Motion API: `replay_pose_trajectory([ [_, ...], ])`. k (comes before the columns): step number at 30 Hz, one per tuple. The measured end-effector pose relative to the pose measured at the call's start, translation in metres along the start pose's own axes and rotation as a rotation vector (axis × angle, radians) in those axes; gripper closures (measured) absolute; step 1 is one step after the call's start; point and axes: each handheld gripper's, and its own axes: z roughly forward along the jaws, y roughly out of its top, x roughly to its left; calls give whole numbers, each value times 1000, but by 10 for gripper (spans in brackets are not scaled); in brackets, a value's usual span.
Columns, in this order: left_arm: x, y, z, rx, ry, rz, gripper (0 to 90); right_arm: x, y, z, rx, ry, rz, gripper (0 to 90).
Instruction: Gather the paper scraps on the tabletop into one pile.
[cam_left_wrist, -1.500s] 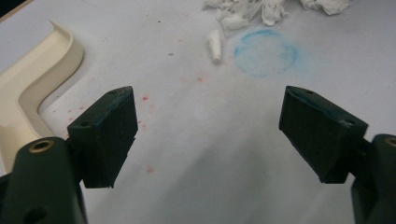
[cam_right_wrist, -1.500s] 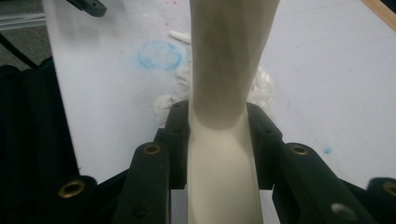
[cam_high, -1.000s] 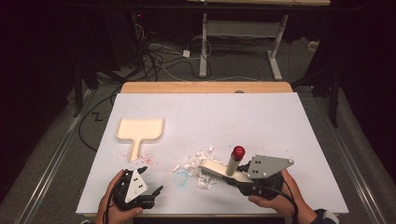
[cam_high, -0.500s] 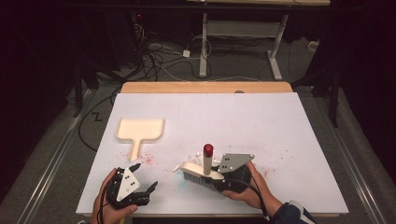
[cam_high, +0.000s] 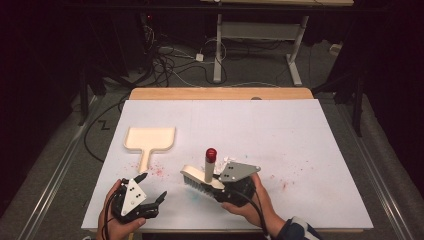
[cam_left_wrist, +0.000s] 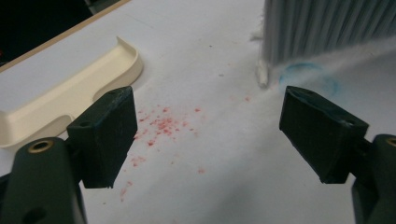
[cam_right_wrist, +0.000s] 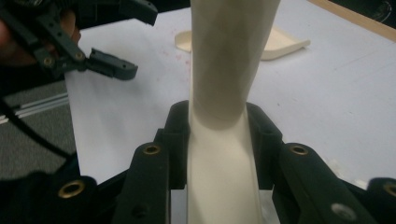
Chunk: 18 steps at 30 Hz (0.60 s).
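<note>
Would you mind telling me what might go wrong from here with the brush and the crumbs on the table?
1. The dustpan lies apart from the brush, unheld; the left gripper is open beside it, so sweeping could push the pan away.
2. The red crumbs are scattered thinly; bristles may spread them further, perhaps off the near edge.
3. The right gripper clamps the brush handle, which might twist under pressure.
</note>
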Motion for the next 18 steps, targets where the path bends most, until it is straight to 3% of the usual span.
replay_pose_trajectory([
  [5,-1,-1,2,9,-9,3,181,13,10,22,-8,-12,16,678],
  [10,-2,-2,2,19,-20,10,182,16,7,37,59,-69,-1,678],
  [18,-5,-1,6,32,-34,39,182,-7,-1,17,95,-164,59,678],
])
